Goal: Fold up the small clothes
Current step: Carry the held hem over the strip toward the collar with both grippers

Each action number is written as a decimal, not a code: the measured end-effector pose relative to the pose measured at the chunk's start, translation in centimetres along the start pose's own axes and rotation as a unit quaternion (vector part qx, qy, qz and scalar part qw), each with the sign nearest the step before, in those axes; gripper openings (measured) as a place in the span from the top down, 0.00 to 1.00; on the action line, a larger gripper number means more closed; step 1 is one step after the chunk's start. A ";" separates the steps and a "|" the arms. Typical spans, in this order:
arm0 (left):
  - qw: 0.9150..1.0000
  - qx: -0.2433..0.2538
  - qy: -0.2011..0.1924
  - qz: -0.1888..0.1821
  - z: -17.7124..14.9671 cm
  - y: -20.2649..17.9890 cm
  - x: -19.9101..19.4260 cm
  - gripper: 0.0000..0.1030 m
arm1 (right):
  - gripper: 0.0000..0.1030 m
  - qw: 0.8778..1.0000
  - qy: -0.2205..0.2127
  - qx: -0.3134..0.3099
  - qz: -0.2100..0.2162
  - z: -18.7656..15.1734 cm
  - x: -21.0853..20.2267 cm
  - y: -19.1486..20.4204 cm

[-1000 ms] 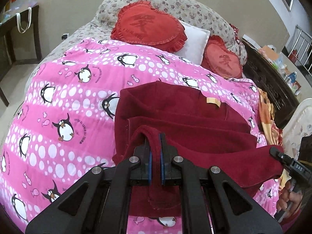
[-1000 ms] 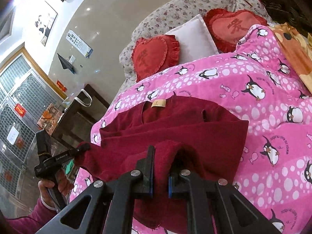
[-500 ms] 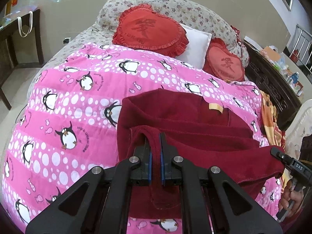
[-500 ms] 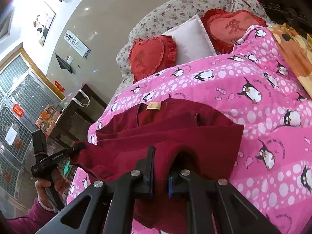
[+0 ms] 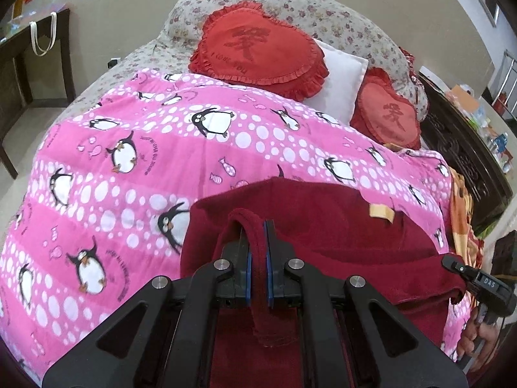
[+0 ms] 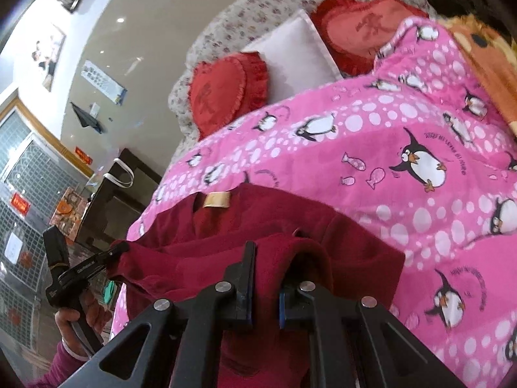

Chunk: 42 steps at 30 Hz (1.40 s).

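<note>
A dark red garment (image 5: 323, 226) with a tan neck label (image 5: 381, 210) lies on a pink penguin quilt (image 5: 145, 161). My left gripper (image 5: 257, 258) is shut on one corner of its near hem and holds it above the lower layer. My right gripper (image 6: 265, 278) is shut on the other corner of the same garment (image 6: 290, 226); the label (image 6: 217, 199) shows beyond. Each gripper shows in the other's view, at the cloth's stretched edge: the right gripper (image 5: 465, 274), the left gripper (image 6: 106, 257).
Two red heart cushions (image 5: 258, 48) (image 5: 391, 116) and a white pillow (image 5: 342, 87) lie at the bed head. An orange blanket (image 6: 478, 48) lies on the right. Dark wooden furniture (image 5: 465, 168) stands right of the bed, a dark table (image 5: 19, 64) on the left.
Both grippers have carried the held hem forward over the garment toward the collar. The label is now nearer the grippers, and more quilt shows beyond.
</note>
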<state>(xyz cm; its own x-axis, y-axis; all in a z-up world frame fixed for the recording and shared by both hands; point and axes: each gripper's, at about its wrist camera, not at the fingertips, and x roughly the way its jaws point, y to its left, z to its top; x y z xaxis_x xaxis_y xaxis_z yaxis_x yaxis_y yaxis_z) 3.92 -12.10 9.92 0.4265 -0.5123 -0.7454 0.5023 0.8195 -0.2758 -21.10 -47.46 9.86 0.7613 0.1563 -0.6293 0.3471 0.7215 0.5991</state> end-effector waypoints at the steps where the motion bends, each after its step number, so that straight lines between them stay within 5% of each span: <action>1: 1.000 -0.004 0.006 -0.013 0.5 0.3 0.5 0.94 | 0.91 1.000 0.010 0.010 0.003 0.6 0.5 -0.4; 5: 0.998 -0.021 0.020 -0.054 1.9 1.1 0.3 0.82 | 0.91 0.998 0.016 0.051 0.028 2.3 0.1 -1.7; 8: 0.999 -0.016 -0.023 -0.033 2.5 1.3 -1.8 0.28 | 0.89 0.999 -0.007 0.037 0.022 2.5 -1.8 -1.2; 9: 0.998 -0.023 -0.049 -0.031 2.6 1.7 -2.9 0.26 | 0.89 0.999 -0.012 0.038 0.019 2.5 -2.3 -1.2; 18: 0.999 -0.010 -0.039 -0.034 0.7 1.9 -3.5 0.26 | 0.85 1.000 -0.001 0.003 -0.023 1.6 -3.1 -0.1; 23: 0.994 0.068 -0.038 -0.081 -0.4 0.2 -2.8 0.26 | 0.70 1.000 0.004 0.015 0.003 1.6 -3.4 -0.3; 28: 0.987 0.141 -0.006 -0.070 -0.2 -1.0 -0.6 0.26 | 0.67 1.000 0.001 0.021 -0.001 1.3 -3.7 -1.0; 39: 0.986 0.148 0.029 -0.067 1.2 -2.3 4.0 0.26 | 0.58 0.999 -0.030 0.009 -0.002 2.3 -4.7 -0.5; 42: 0.994 0.099 0.030 -0.035 2.5 -1.6 5.1 0.26 | 0.57 0.999 -0.045 0.015 -0.008 2.9 -5.2 -0.4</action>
<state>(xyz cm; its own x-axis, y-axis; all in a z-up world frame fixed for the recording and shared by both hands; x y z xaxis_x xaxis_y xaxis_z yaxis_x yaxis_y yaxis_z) 7.21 -16.64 8.04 0.3415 -0.5455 -0.7654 0.6703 0.7122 -0.2085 -23.61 -50.51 14.28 0.8019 0.0826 -0.5917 0.3739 0.7032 0.6048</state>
